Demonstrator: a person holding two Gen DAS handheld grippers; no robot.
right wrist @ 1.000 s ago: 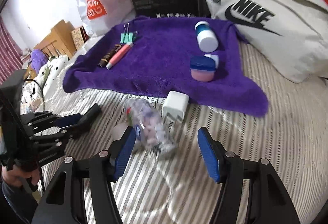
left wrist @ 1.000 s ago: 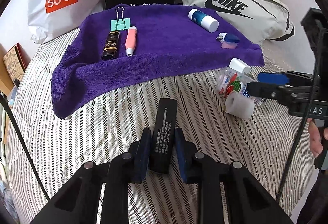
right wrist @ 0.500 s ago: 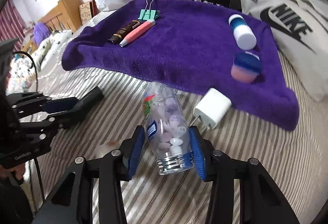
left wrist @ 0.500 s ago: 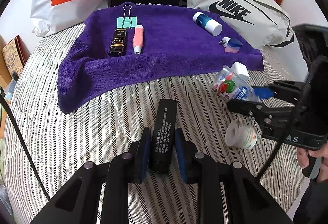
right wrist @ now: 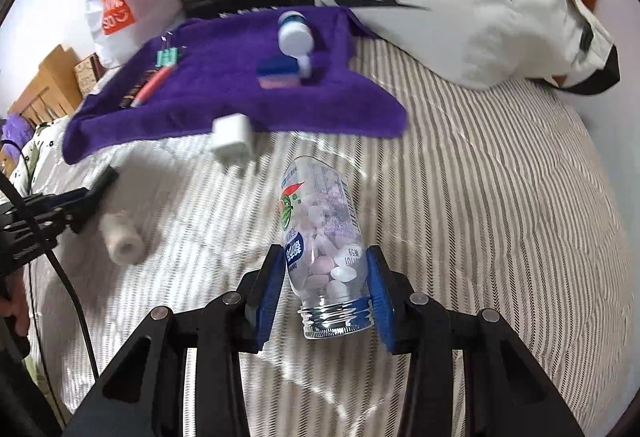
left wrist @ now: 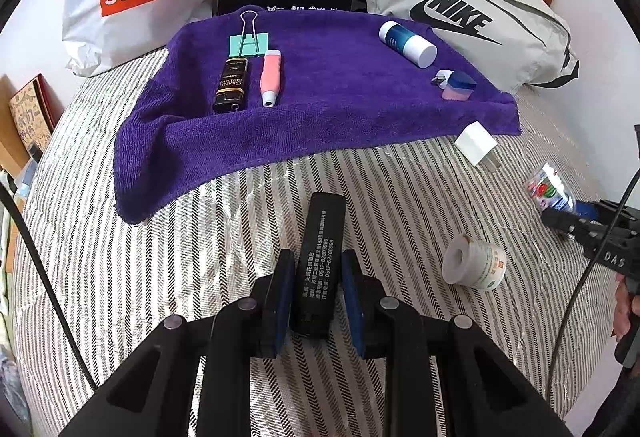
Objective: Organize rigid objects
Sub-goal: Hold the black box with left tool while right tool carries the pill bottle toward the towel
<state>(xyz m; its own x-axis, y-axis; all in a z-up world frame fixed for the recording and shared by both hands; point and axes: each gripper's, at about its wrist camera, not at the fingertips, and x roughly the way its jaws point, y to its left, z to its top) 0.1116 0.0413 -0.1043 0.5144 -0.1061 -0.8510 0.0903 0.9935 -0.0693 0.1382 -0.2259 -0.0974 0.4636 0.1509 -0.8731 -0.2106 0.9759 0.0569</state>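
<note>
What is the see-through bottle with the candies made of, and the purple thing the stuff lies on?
The candy bottle in the right gripper looks like clear, glossy hard plastic: you see the pills through it and its molded neck threads shine, though glass can't be ruled out. The purple towel looks like soft terry cloth, with a fuzzy, matte surface that drapes in folds.

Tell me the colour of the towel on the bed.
Purple; the towel shows best in the left wrist view.
</note>
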